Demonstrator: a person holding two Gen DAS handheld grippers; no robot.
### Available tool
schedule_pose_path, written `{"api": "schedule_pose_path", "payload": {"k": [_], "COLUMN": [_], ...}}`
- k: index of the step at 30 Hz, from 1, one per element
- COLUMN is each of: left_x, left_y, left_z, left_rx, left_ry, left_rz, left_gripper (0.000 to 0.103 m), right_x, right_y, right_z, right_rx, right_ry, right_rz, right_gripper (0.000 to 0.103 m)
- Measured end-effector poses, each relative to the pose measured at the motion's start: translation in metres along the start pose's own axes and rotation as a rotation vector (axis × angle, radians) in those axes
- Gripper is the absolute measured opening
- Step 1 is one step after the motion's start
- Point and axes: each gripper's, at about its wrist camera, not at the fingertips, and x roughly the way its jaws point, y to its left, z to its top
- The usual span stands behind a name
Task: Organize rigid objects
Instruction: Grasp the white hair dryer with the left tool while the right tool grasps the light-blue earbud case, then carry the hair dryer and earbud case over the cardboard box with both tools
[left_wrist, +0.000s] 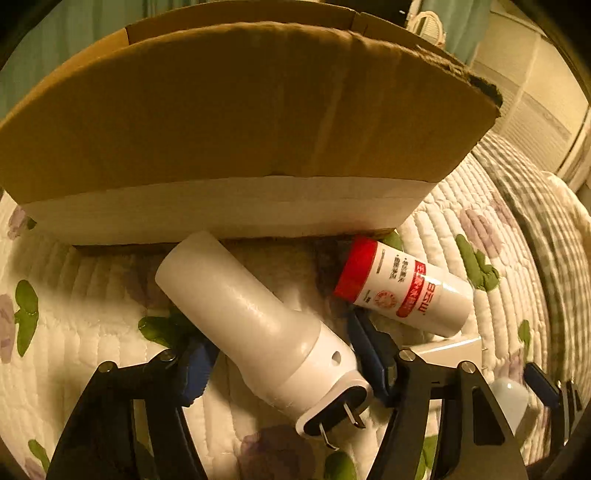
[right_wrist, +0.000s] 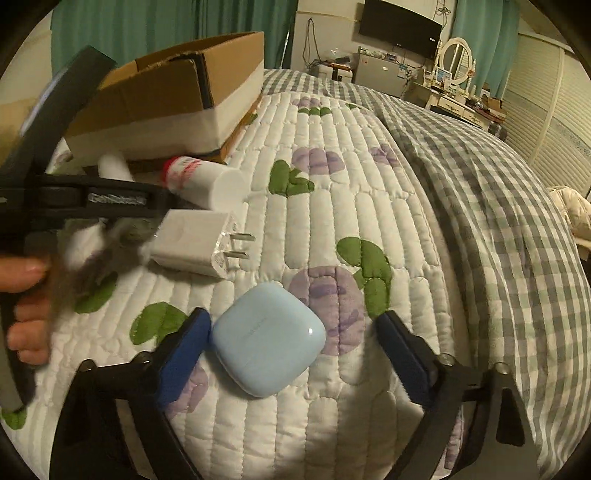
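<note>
Jaws apart on both grippers, objects between them on the bed (right_wrist: 332, 206).
Left gripper (left_wrist: 284, 354) straddles a white plug-in device (left_wrist: 258, 332), contact unclear; right gripper (right_wrist: 291, 343) frames a blue case (right_wrist: 269, 339), its left pad (right_wrist: 184, 354) perhaps touching.

Glossy plastic earbud case (right_wrist: 269, 339) lies on soft quilted cloth bedspread (right_wrist: 332, 206).

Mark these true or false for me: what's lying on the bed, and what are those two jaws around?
1. The blue earbud case lies between the right gripper's jaws. True.
2. The white plug-in light sits inside the cardboard box. False: it lies on the quilt before the box.
3. The red-capped tube stands upright. False: it lies on its side.
4. The white charger shows two prongs. True.
</note>
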Motion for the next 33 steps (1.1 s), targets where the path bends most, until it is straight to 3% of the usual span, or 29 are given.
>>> {"api": "schedule_pose_path", "payload": {"k": [3, 7, 21, 33], "left_x": [-0.008, -0.019, -0.079, -0.127], "left_y": [0.003, 0.007, 0.032, 0.049], "left_z": [-0.001, -0.01, -0.04, -0.042], "left_rx": [0.04, 0.078, 0.129, 0.153], "left_ry": [0.0, 0.002, -0.083, -0.182], "left_rz": [-0.013, -0.018, -0.021, -0.038], "left_gripper": [0.058, 0.053, 0.053, 0.053], "right_x": [-0.004, -0.008, -0.041, -0.081], "right_y": [0.002, 0.002, 0.011, 0.038], "right_z": [-0.003, -0.006, -0.017, -0.001], "right_rx": [-0.014, -0.01, 0.056, 0.043], "right_ry": [-0.001, 0.017, -0.003, -0.094], "right_rz": [-0.026, -0.054, 0.003, 0.005], "right_gripper": [0.076, 0.054, 0.053, 0.053]}}
